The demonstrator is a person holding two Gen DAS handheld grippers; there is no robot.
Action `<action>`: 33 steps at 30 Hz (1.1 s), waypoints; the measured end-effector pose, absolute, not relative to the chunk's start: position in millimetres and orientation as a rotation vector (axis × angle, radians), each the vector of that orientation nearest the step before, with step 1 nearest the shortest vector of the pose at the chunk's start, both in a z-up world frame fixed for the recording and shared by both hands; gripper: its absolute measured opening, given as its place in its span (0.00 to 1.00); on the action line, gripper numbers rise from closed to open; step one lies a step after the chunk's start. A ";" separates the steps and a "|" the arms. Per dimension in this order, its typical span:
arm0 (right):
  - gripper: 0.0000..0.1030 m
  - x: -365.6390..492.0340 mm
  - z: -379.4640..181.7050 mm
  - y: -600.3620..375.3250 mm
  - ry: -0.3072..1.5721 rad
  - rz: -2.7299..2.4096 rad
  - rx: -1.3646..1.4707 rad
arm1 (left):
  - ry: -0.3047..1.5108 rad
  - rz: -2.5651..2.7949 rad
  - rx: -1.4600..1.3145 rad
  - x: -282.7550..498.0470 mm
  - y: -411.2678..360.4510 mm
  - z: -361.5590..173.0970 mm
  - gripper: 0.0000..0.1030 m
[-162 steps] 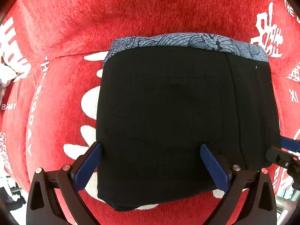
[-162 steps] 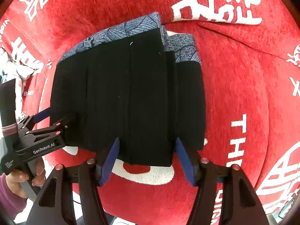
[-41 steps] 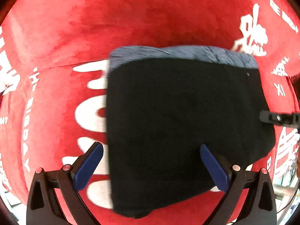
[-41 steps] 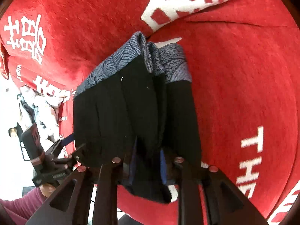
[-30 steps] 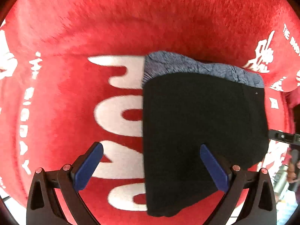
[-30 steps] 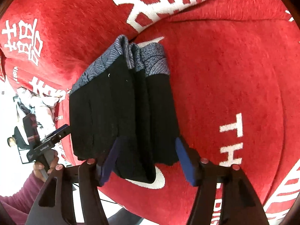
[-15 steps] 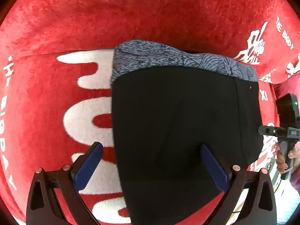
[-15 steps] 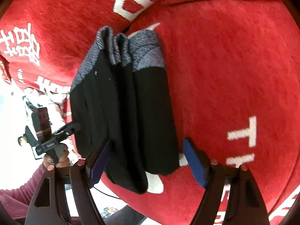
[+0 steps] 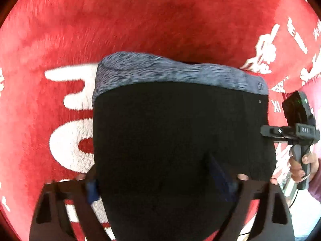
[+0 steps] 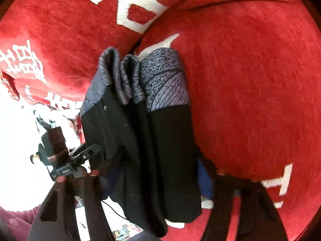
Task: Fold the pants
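Observation:
The folded black pants [image 9: 180,140] with a grey-blue patterned waistband lie in a thick stack on a red sofa seat [image 9: 140,20]. My left gripper [image 9: 154,178] is open, its blue-padded fingers straddling the near end of the stack. In the right wrist view the pants [image 10: 160,140] show their stacked layers from the side. My right gripper [image 10: 156,174] is open, fingers either side of the stack's near end. The other gripper shows in each view: the right one at the pants' right edge [image 9: 291,132], the left one at their left edge [image 10: 66,160].
The red sofa cover has large white characters and letters [image 10: 140,4]. The backrest rises behind the pants. A pile of pale clothes [image 10: 56,112] lies at the left beyond the seat. Bright floor shows past the seat's front edge.
The right gripper, shut on the pants' edge 1.4 s ago, has opened. Both grippers have moved in closer so the stack sits between their fingers. The views are blurred by motion.

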State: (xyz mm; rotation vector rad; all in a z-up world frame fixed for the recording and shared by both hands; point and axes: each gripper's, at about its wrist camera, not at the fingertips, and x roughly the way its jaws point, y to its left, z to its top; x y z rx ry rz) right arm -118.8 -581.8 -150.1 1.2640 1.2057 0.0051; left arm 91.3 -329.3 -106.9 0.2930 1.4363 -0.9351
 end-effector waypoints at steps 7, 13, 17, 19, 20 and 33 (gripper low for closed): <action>0.40 -133.1 -123.9 -579.9 1.096 0.040 1.352 | 1.425 -0.949 0.247 84.6 -320.5 -71.5 0.53; 0.40 -143.1 -91.5 -551.0 1.078 0.106 1.371 | 1.424 -0.933 0.270 65.8 -281.0 -39.9 0.53; 0.40 -160.6 -91.7 -517.6 1.076 0.139 1.430 | 1.437 -0.872 0.303 55.1 -240.9 -40.7 0.53; 0.40 -158.3 -101.3 -495.3 1.131 0.117 1.390 | 1.446 -0.792 0.357 50.7 -229.6 -55.1 0.58; 0.41 -157.2 -108.6 -486.9 1.177 0.085 1.364 | 1.454 -0.734 0.386 49.9 -225.5 -64.4 0.58; 0.07 -130.2 -30.5 -472.7 1.244 -0.120 0.835 | 1.247 -0.695 0.391 47.6 -236.1 -19.7 0.68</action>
